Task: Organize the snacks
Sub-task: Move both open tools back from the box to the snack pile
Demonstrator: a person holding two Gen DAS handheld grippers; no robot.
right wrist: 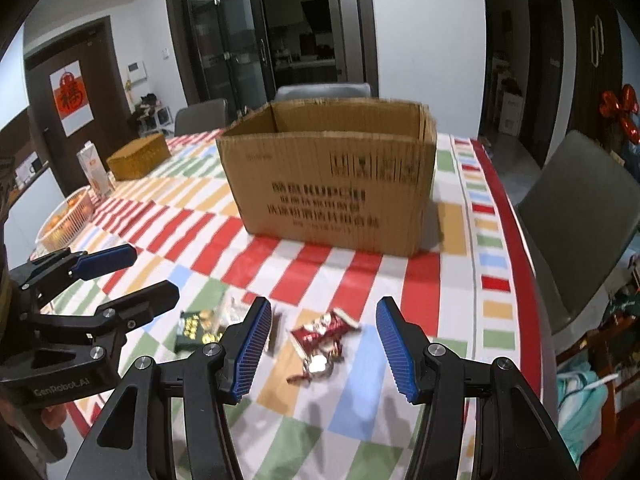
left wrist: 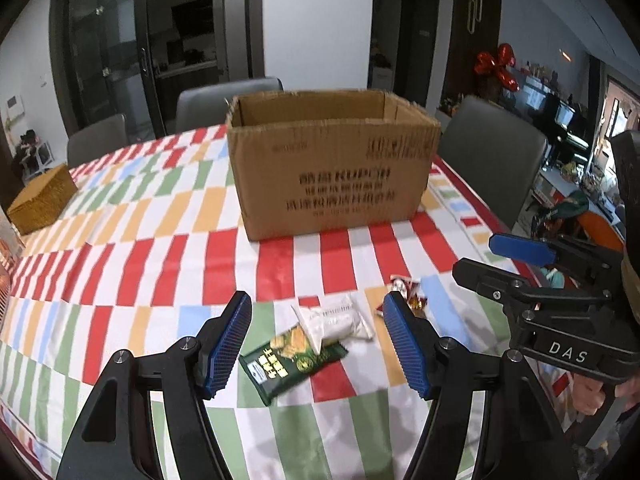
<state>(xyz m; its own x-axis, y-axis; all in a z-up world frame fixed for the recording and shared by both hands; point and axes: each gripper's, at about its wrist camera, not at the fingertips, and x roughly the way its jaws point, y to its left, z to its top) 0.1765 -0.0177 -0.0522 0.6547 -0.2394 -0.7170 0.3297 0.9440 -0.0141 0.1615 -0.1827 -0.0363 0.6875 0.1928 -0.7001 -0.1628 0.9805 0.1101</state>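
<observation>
An open cardboard box [left wrist: 332, 168] [right wrist: 332, 184] stands mid-table. In front of it lie a green snack packet [left wrist: 292, 360] [right wrist: 192, 328] with a white packet [left wrist: 340, 318] partly on top of it, and a red packet [right wrist: 324, 330] [left wrist: 404, 286] to their right. My left gripper [left wrist: 318, 344] hovers open over the green and white packets, its blue pads [left wrist: 228, 344] clear of them. In the right wrist view my right gripper [right wrist: 322, 346] hangs open above the red packet. Each gripper shows at the edge of the other's view: the right one [left wrist: 500, 256], the left one [right wrist: 144, 276].
A striped tablecloth [left wrist: 140, 260] covers the table. A woven box [right wrist: 138, 156], a carton [right wrist: 94, 172] and a basket of oranges [right wrist: 66, 220] sit at the far left. Grey chairs [right wrist: 580, 216] stand around; the table's right edge [right wrist: 516, 240] is close by.
</observation>
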